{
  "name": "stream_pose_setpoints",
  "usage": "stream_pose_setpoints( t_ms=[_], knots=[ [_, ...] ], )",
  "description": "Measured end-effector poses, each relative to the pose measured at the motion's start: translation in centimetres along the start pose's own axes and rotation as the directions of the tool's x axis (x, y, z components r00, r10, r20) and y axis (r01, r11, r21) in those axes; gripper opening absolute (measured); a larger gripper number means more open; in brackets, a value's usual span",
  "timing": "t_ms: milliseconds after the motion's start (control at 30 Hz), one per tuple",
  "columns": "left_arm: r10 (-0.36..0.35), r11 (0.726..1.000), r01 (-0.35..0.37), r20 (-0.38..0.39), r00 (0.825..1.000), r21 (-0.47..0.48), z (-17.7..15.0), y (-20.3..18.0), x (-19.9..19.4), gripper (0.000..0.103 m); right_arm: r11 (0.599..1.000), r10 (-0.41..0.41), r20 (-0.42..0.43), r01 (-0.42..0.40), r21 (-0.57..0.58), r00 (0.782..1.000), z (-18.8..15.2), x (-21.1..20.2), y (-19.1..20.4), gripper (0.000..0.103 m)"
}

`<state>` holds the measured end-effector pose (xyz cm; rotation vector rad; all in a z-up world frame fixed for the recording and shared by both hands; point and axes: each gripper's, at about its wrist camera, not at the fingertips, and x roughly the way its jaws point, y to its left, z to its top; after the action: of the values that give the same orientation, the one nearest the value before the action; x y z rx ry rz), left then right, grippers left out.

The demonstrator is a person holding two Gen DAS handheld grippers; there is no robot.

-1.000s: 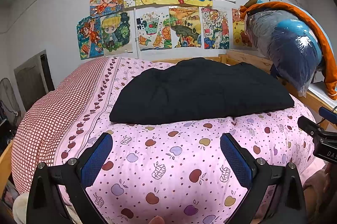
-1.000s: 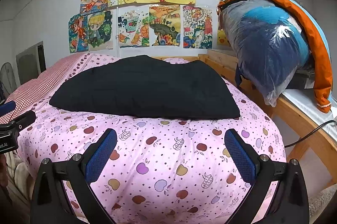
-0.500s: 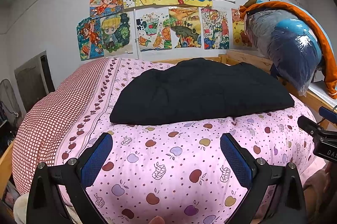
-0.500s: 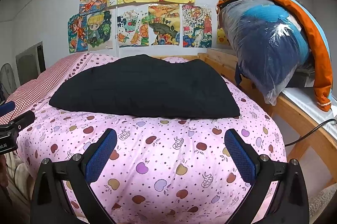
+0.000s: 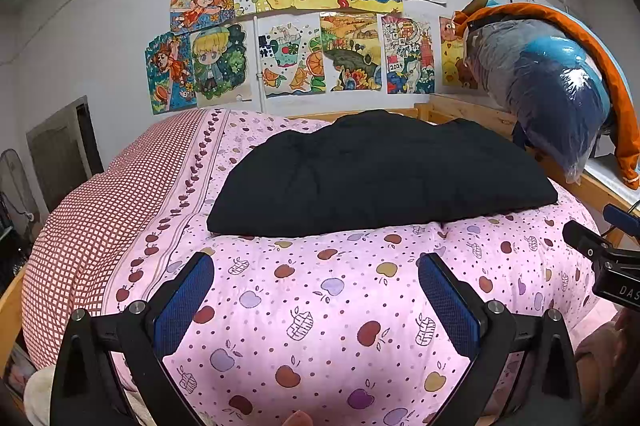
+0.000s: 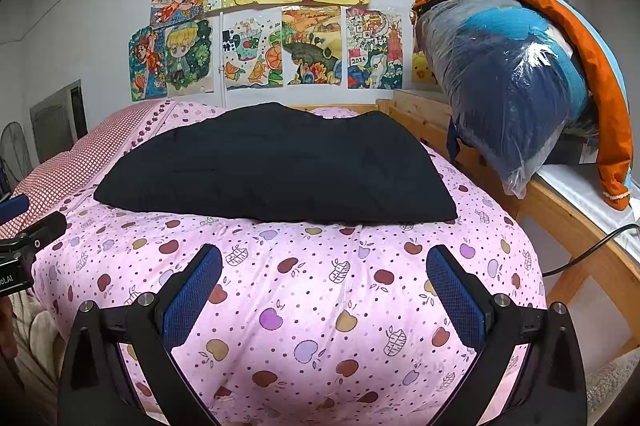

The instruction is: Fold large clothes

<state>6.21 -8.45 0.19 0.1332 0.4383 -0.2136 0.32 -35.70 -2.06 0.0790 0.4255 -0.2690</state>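
Note:
A large black quilted garment point(image 5: 376, 174) lies folded flat on the pink apple-print quilt point(image 5: 320, 306), towards the far side of the bed. The right wrist view shows the same black garment point(image 6: 276, 166) on the quilt point(image 6: 320, 306). My left gripper point(image 5: 316, 278) hovers open over the quilt's near part, short of the garment, with nothing between its blue pads. My right gripper point(image 6: 324, 270) is open too, over the near quilt and clear of the garment. Each gripper's body shows at the edge of the other's view.
A wooden bed frame point(image 6: 568, 210) runs along the right, bearing a plastic-wrapped blue bundle point(image 6: 512, 86) and an orange cloth point(image 6: 600, 74). Drawings point(image 5: 320, 22) cover the back wall. A red checked sheet point(image 5: 100, 218) lies at the left. A black cable point(image 6: 592, 250) hangs at right.

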Motion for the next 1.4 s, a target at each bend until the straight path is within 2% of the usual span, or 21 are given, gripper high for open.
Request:
stream_pose_setpoints(
  t_ms=[1233,1400],
  knots=[
    [0.003,1.000,-0.003,-0.003,1.000,0.007,0.08,-0.28,0.00,0.103,1.000,-0.003,-0.007,0.004,0.006,1.000,-0.59,0.19,0.12,0.100],
    [0.054,0.998,-0.054,0.007,0.999,0.036,-0.17,-0.66,-0.15,0.103,1.000,-0.005,-0.009,0.005,0.004,1.000,-0.73,0.21,0.16,0.100]
  ],
)
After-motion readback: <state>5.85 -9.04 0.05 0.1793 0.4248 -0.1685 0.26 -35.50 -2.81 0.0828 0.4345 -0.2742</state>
